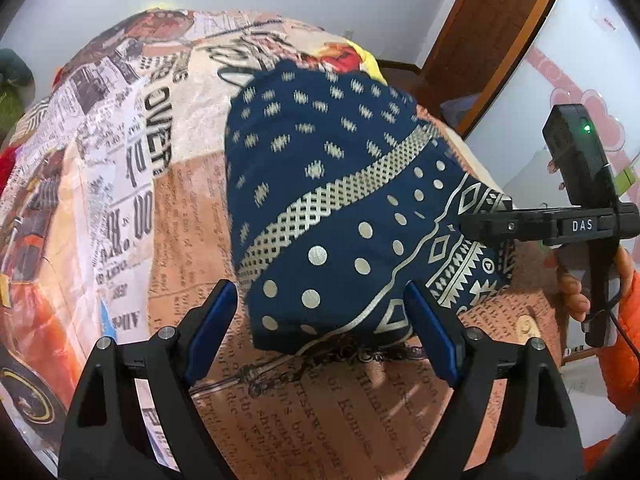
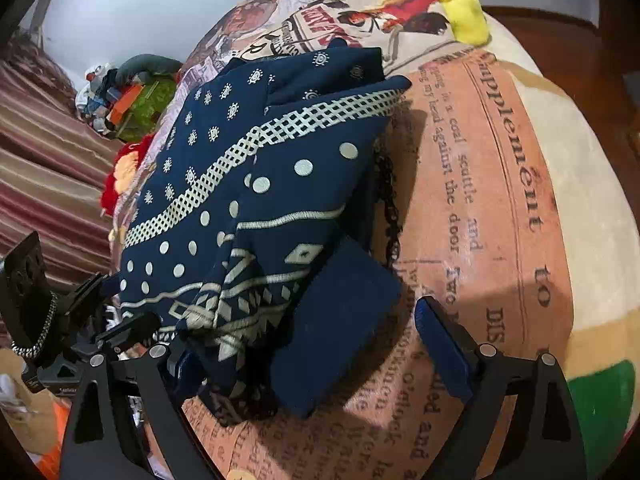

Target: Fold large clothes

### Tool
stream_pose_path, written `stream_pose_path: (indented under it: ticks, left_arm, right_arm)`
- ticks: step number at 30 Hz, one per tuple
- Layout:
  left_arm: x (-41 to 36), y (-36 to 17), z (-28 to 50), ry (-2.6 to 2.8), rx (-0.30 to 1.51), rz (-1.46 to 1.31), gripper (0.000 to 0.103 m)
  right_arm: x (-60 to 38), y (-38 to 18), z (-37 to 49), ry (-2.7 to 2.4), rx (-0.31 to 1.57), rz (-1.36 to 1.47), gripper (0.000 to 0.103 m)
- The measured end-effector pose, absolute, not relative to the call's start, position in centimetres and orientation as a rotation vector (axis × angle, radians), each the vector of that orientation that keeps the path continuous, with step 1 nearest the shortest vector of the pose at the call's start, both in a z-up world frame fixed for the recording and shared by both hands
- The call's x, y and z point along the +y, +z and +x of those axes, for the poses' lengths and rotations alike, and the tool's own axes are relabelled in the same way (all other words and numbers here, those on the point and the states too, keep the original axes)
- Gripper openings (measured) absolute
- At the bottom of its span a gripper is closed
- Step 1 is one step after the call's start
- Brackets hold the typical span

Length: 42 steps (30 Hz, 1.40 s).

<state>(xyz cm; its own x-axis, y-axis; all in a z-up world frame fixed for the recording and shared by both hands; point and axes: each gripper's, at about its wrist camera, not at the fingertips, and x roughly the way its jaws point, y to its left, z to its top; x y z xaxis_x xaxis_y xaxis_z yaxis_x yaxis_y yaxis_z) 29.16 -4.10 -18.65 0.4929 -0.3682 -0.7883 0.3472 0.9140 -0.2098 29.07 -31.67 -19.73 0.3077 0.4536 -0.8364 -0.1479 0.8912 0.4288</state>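
Note:
A navy garment (image 1: 340, 200) with silver dots and lattice bands lies folded in a thick bundle on the printed blanket (image 1: 172, 216). My left gripper (image 1: 324, 332) is open, and its blue pads (image 1: 216, 328) flank the bundle's near edge without pressing it. In the right wrist view the garment (image 2: 256, 184) fills the middle, with a plain navy cuff end (image 2: 336, 320) nearest. My right gripper (image 2: 312, 360) is open over that cuff. Its left finger is partly hidden by cloth, and its right pad (image 2: 440, 352) stands clear. A hand in an orange sleeve (image 1: 628, 320) holds the right gripper (image 1: 488, 226) at the bundle's right side.
The blanket (image 2: 500, 200) covers a bed. A yellow soft item (image 2: 464, 12) lies at the far end. A heap of clothes and toys (image 2: 124, 96) sits beside striped fabric (image 2: 44, 160). A wooden door frame (image 1: 492, 40) and a white wall stand behind.

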Motion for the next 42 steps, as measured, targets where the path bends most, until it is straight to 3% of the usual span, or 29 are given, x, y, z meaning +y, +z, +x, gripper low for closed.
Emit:
stream_pose_path:
  ticks: [6,12,17,24,34,38,42]
  left_arm:
    - [-2.1,-15.8,30.3,-0.417,0.889,-0.058,0.085]
    - [-0.1,-17.0,35.4,-0.414,0.99,-0.238,0.085]
    - [0.2,-20.8,39.5,-0.478,1.137,-0.426,0.086]
    - [-0.7,-23.4,42.2,-0.549,1.192,-0.503,0.097]
    - [-1.0,-26.4,44.7,-0.627,1.243,-0.66,0.098]
    - [-0.8,-26.1,44.3,-0.63,1.222,-0.671,0.086]
    - [-1.0,-24.8,42.9,-0.605,1.181,-0.636,0.078]
  right_arm:
    - [-32.2,-16.9,29.4,0.424,1.152,0.294,0.093]
    - [-31.9,-15.2,32.0,0.414,1.101,0.337,0.093]
    - [-30.7,-18.1,35.6,0.429,1.216,0.378,0.093]
    - [-29.4,-22.1,38.4,0.539,1.339,0.484,0.094]
    - [-27.8,-23.3,41.0,0.619,1.328,0.517,0.097]
    - [-26.9,-23.2,41.4,0.631,1.295,0.498,0.089]
    - [-26.4,-22.5,41.1,0.66,1.263,0.465,0.071]
